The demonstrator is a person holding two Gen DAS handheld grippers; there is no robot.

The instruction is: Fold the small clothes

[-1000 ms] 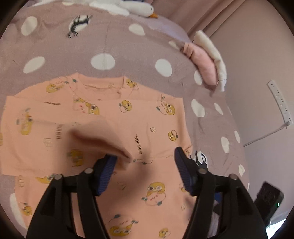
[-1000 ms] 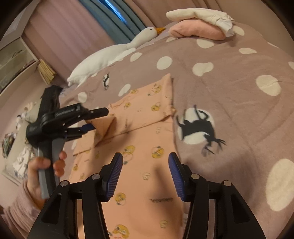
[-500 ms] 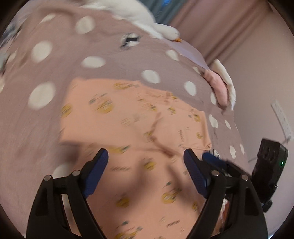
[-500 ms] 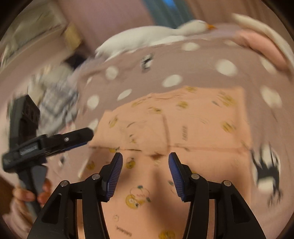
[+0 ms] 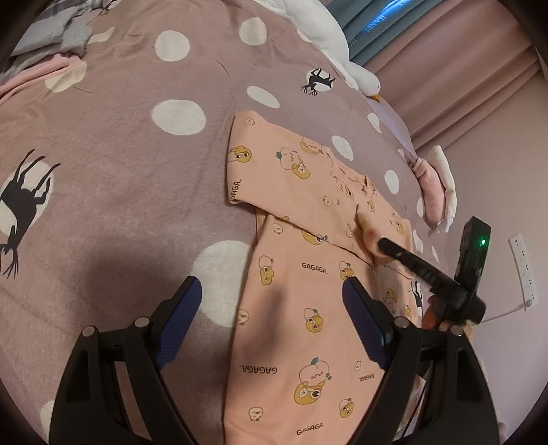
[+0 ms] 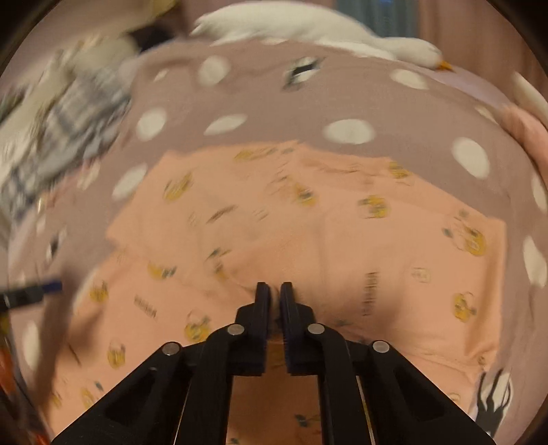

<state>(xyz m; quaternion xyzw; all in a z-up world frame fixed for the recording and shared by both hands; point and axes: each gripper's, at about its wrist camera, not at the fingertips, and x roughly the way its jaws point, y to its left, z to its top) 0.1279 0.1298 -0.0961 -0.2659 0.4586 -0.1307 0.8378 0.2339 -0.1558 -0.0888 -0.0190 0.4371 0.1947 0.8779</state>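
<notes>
Spotted bedspread (image 5: pixel 113 191) under peach shirt (image 5: pixel 308 328); right gripper (image 6: pixel 274 291) jaws pinching its fold, left gripper (image 5: pixel 274 308) jaws spread above.

"GAGAGA" is printed repeatedly across the peach shirt (image 5: pixel 308 308) — upright, sideways and upside down. The blue curtain (image 5: pixel 370 24) at the bed's far edge carries pale lettering — possibly "HANEL", too distorted to confirm.

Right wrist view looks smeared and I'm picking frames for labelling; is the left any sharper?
Right wrist view: motion blur smears the peach cartoon-print shirt, yet the right gripper stays crisp. Left wrist view: sharp, print legible, with the left gripper shadowing the dotted mauve bedspread.
</notes>
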